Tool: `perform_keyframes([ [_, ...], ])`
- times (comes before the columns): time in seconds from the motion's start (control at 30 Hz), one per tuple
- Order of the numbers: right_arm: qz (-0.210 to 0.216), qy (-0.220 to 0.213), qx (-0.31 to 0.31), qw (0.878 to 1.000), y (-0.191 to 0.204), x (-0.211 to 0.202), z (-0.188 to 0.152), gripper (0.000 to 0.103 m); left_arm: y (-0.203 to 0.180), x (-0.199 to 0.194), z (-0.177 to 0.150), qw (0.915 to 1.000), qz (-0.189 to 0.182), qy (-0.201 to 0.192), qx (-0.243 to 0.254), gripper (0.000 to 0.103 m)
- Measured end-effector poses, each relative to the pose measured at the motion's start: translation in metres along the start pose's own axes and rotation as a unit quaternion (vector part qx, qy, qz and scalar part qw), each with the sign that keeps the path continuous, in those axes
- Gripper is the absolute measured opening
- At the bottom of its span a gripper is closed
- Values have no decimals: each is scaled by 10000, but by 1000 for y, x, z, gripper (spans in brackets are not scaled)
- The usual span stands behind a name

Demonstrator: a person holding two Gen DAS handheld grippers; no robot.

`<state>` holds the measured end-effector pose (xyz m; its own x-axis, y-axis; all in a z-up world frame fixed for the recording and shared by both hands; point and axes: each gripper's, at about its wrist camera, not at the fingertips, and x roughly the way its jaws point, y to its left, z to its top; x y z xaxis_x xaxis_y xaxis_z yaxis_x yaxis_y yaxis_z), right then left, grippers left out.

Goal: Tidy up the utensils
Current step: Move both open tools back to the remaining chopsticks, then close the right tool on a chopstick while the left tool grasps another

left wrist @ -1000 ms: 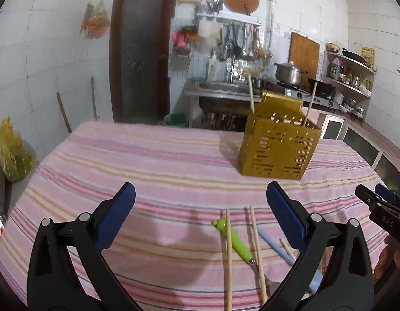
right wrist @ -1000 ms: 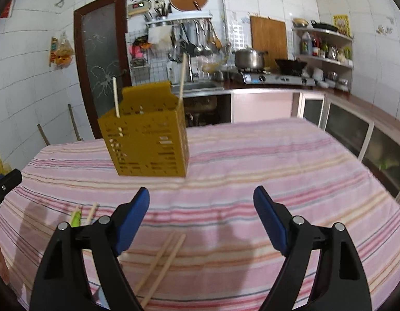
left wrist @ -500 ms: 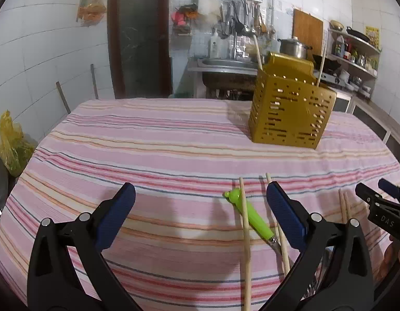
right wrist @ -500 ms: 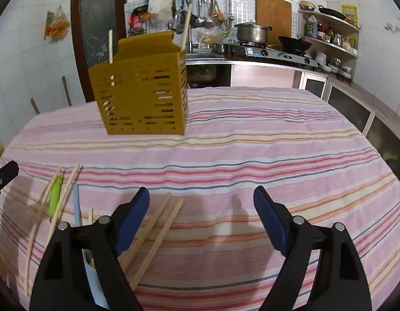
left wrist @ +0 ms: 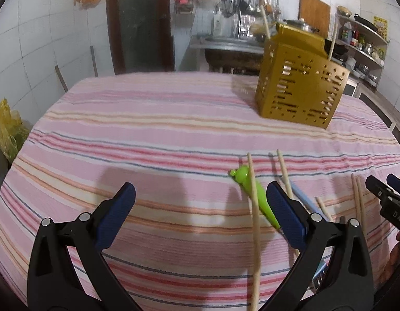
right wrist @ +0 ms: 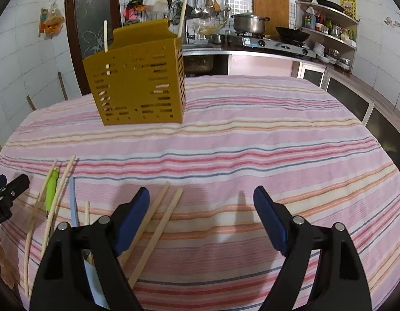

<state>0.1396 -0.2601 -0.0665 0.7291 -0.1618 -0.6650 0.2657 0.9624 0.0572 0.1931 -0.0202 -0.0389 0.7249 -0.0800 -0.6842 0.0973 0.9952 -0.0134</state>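
Striped cloth (right wrist: pixel 252 140) carries the yellow caddy (right wrist: pixel 137 83) at the back and loose chopsticks (right wrist: pixel 153 223) with a green utensil (left wrist: pixel 254 194) up front. Left gripper (left wrist: pixel 200 215) and right gripper (right wrist: pixel 201 220) both gape empty. Crossed sticks may roll aside or come up two together.
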Motion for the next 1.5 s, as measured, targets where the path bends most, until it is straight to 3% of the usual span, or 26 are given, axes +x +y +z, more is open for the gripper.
perform_keyframes([
  [0.2, -166, 235, -111, 9995, 6, 4, -6, 81, -4, 7, -5, 9993, -191, 317, -18, 98],
  [0.4, -168, 381, 61, 9991, -2, 3, -9, 81, -13, 13, -11, 9986, -150, 473, 155, 98],
  [0.67, -162, 632, -62, 9978, 2, 11, -14, 79, -5, 20, -9, 9981, -81, 601, -63, 94],
  [0.97, -74, 700, -111, 9975, 11, 11, -12, 46, -6, 29, -7, 9969, -72, 778, -6, 78],
  [1.13, -142, 753, -37, 9971, 17, 13, -10, 40, -10, 35, 0, 9961, -75, 874, -65, 65],
  [1.3, -276, 839, -21, 9961, 23, 20, -3, 27, -14, 43, 9, 9947, -76, 1012, -158, 39],
  [1.43, -352, 898, -92, 9953, 30, 27, 4, 12, -17, 51, 15, 9938, -81, 1098, -162, 24],
  [1.5, -381, 922, -120, 9949, 31, 32, 8, 10, -18, 55, 18, 9935, -46, 1125, -142, 19],
])
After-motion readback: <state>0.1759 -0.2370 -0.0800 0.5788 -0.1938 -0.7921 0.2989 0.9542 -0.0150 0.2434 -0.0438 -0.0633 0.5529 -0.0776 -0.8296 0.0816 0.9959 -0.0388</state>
